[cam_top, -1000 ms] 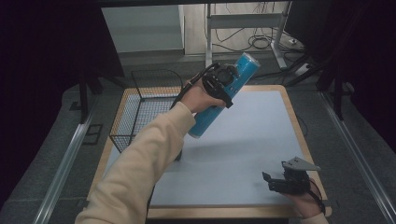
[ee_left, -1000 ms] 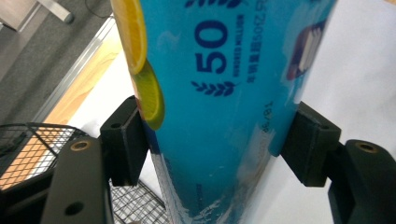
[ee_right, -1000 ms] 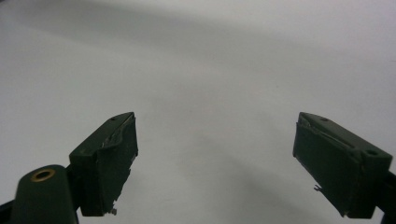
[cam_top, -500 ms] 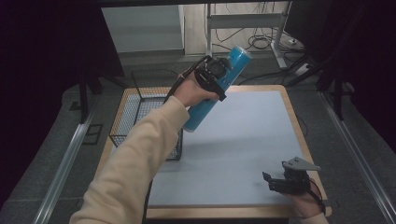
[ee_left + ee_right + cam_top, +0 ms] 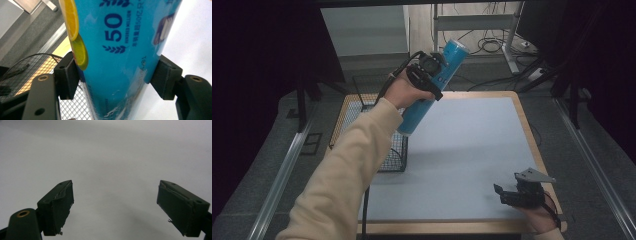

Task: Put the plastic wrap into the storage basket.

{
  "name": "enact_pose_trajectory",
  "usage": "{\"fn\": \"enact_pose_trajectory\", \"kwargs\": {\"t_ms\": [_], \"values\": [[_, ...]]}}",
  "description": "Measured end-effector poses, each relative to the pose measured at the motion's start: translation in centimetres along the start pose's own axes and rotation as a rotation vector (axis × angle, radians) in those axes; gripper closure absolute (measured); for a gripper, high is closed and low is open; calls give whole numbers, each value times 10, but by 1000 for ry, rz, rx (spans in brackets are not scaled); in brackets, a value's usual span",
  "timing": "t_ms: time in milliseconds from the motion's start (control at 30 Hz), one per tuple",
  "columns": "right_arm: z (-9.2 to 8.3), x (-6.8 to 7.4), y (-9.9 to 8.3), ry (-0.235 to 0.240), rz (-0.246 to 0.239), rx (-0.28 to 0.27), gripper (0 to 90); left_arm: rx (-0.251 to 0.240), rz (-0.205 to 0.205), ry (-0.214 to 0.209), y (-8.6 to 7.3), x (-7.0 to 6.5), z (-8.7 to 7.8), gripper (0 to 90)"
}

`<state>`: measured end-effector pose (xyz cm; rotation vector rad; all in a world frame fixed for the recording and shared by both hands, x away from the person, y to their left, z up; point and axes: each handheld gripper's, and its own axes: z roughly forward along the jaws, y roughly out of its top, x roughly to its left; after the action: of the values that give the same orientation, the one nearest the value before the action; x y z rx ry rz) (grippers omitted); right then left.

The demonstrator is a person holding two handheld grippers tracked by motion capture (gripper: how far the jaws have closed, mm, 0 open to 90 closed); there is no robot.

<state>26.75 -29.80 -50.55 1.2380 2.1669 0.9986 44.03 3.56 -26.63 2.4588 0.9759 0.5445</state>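
Carry step: left tongs (image 5: 428, 75) clamped on blue can (image 5: 432, 90), can tilted, held w/ low end over basket (image 5: 362, 107) edge. Right tongs (image 5: 517, 195) wide, nothing between, idle near table (image 5: 472, 150) front. Next, prob: center can over basket, lower, let go.

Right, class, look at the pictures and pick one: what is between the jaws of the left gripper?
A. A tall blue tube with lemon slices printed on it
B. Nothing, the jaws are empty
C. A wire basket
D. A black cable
A: in the left gripper view both black pads press on the sides of the blue tube, and the high view shows the left gripper holding it tilted above the table.
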Motion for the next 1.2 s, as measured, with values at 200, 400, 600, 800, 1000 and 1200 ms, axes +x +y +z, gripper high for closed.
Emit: {"fn": "enact_pose_trajectory", "kwargs": {"t_ms": [200, 400, 600, 800, 1000, 1200], "values": [[0, 0, 0, -1, 0, -1, 143, -7, -23, 22, -8, 12, -10, 319], [0, 0, 0, -5, 1, 1, 143, 13, -50, 41, -22, 24, -7, 319], [2, 1, 0, -6, -3, 4, 143, 34, -77, 43, -36, 37, 0, 319], [3, 1, -1, -7, 0, 10, 143, 49, -105, 45, -48, 45, 9, 319], [3, 1, -1, -4, 1, 9, 143, 60, -133, 37, -59, 52, 20, 319], [3, 1, -1, -7, 1, 13, 143, 84, -145, 39, -66, 57, 32, 319]]}}
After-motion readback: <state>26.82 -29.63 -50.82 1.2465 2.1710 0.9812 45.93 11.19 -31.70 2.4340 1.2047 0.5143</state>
